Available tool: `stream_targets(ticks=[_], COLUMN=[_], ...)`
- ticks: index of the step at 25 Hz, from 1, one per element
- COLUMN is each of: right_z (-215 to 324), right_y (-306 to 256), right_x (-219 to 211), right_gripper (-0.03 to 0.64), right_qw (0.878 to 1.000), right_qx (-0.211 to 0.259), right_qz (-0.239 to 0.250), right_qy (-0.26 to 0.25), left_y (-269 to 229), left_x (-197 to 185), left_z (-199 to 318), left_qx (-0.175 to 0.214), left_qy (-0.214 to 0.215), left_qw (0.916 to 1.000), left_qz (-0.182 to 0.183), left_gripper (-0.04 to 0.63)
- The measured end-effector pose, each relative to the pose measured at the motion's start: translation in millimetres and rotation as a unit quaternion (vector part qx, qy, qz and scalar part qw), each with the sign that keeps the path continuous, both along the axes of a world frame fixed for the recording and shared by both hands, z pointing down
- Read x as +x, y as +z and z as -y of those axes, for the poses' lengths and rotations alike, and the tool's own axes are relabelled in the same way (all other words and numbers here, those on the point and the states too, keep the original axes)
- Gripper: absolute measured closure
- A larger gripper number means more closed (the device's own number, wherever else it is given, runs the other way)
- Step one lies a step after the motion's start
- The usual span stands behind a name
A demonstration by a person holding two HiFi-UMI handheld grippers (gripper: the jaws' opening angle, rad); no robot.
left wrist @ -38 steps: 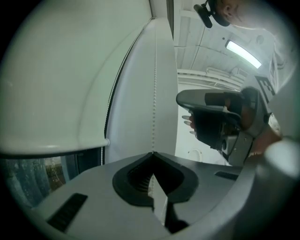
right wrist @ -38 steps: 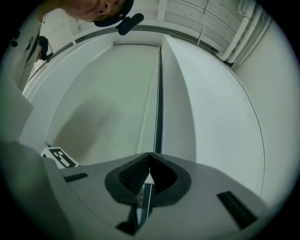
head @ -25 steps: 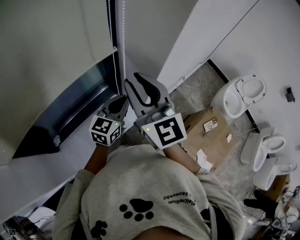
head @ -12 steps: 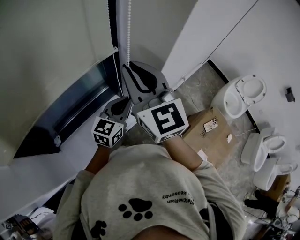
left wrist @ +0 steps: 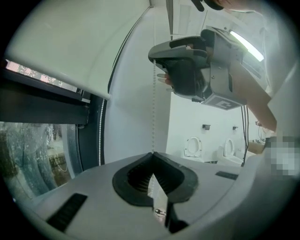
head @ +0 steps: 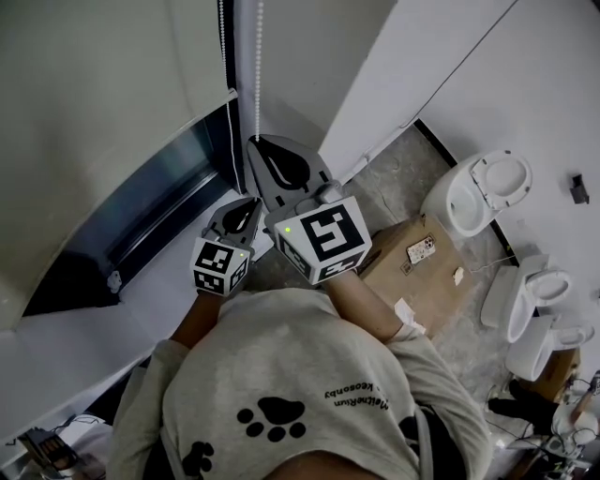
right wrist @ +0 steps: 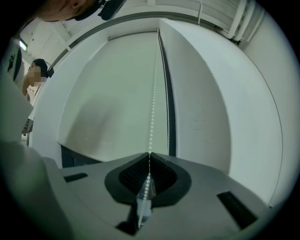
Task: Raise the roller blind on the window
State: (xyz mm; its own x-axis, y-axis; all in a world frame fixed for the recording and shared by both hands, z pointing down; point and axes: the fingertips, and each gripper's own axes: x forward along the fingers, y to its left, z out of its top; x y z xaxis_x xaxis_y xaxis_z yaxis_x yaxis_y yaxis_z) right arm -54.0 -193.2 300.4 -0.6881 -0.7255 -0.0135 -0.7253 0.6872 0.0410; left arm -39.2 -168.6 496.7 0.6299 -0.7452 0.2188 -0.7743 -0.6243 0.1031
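White bead cord (right wrist: 152, 108) — beside blind (right wrist: 108, 93) edge

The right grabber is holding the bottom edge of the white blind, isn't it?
Not quite. The right gripper is holding the bead chain, not the edge of the blind. Its jaws have just been closing and they pinch the chain between them. The right gripper view shows it.

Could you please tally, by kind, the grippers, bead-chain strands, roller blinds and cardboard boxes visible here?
Grippers: 2 (left gripper; right gripper, just closed on the gripped strand)
Bead-chain strands: 2 (gripped strand, free strand)
Roller blind: 1
Cardboard box: 1
Total: 6
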Motion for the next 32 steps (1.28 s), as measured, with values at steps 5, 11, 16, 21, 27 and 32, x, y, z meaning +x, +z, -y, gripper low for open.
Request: stream_targets(ticks=[5, 11, 16, 21, 27, 32], right_z=[-2, -3, -5, -5, -4, -7], right_y=[14, 32, 53, 75, 93, 110], right_x=[2, 5, 5, 3, 0, -3], right_gripper=[0.606, 0.606, 0.606, 0.606, 0.606, 0.606], right_qw=[1.0, 1.0, 1.0, 0.999, 0.999, 0.998], right_qx=[0.007, -0.003, -0.016, -0.031, -0.043, -0.051], right_qz=[-0.004, -0.001, -0.005, -0.016, -0.024, -0.032], right_qy=[0.015, 0.02, 0.018, 0.017, 0.014, 0.011], left_y=[13, 30, 51, 72, 89, 105], left_x=[-1, 4, 2, 2, 0, -5], left_z=[0, -3, -7, -12, -17, -23], left_qx=[0.022, 0.029, 0.011, -0.011, -0.029, -0.042], left_qy=[-0.007, -0.009, -0.013, -0.009, -0.011, -0.015], left_qw=[0.9995, 0.9992, 0.9994, 0.999, 0.9984, 0.9975], left_qz=[0.021, 0.027, 0.032, 0.043, 0.046, 0.055], left_gripper=[0.588, 0.588, 0.588, 0.588, 0.588, 0.588])
